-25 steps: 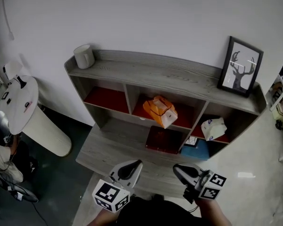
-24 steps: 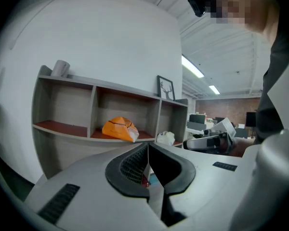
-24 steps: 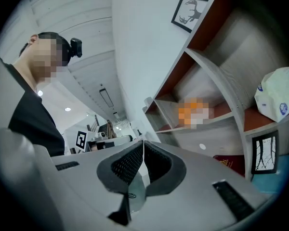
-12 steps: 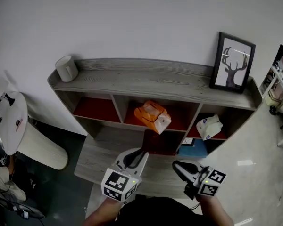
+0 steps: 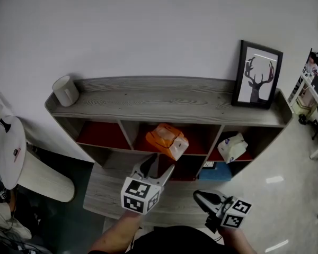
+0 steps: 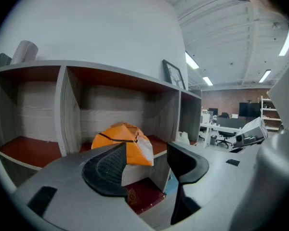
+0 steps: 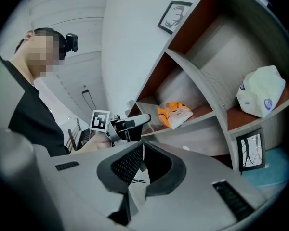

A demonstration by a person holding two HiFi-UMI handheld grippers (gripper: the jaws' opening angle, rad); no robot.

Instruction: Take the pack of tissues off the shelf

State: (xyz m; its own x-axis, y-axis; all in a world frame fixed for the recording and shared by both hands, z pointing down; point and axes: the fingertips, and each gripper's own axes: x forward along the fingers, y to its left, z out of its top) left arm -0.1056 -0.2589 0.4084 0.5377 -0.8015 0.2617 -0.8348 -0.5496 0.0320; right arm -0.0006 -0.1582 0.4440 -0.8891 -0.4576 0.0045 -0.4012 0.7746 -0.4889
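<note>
Crumpled orange pack (image 5: 167, 141), middle compartment of wood-grain shelf (image 5: 164, 97), just beyond left gripper's (image 5: 159, 166) just-opened, empty jaws; right gripper (image 5: 199, 196) closed, empty.

A white mug (image 5: 66, 90) stands upright at the left end of the top board of the shelf (image 5: 164, 97); a black-framed deer picture (image 5: 259, 74) leans against the white wall (image 5: 148, 25) at the right end; a white soft pack with blue print (image 5: 232, 147) sits in the right compartment; below it lies a blue thing (image 5: 220, 172), with a small black-edged card (image 7: 250, 151) propped just above; a dark red book (image 6: 142, 196) lies flat under the middle compartment; a white round-ended board (image 5: 8, 150) stands off to the left.
</note>
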